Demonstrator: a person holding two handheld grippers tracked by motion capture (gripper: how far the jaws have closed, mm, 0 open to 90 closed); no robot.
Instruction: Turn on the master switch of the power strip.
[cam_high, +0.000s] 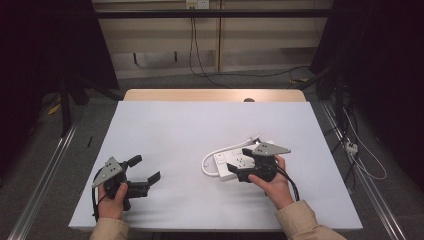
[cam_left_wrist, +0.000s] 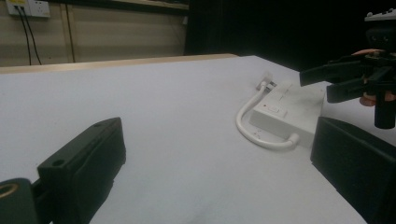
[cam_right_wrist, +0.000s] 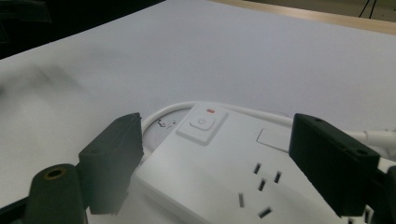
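A white power strip (cam_high: 227, 161) lies flat on the white table sheet (cam_high: 190, 130), right of centre, and its white cord (cam_high: 206, 164) loops round its left end. My right gripper (cam_high: 242, 164) is low over the strip and open. In the right gripper view its jaws stand wide to either side of the power strip (cam_right_wrist: 224, 172), near the push switch (cam_right_wrist: 201, 123) and its red mark, and the pads do not press on it. My left gripper (cam_high: 145, 168) rests open at the front left with nothing between its jaws. The left gripper view shows the power strip (cam_left_wrist: 285, 109) and the right gripper (cam_left_wrist: 322, 81) farther off.
A bare wooden strip of the table (cam_high: 215, 95) shows beyond the far edge of the sheet. Metal rails (cam_high: 40, 180) run along both sides of the table. Cables (cam_high: 250, 75) trail over the floor behind, below wall sockets (cam_high: 197, 4). Dark curtains hang left and right.
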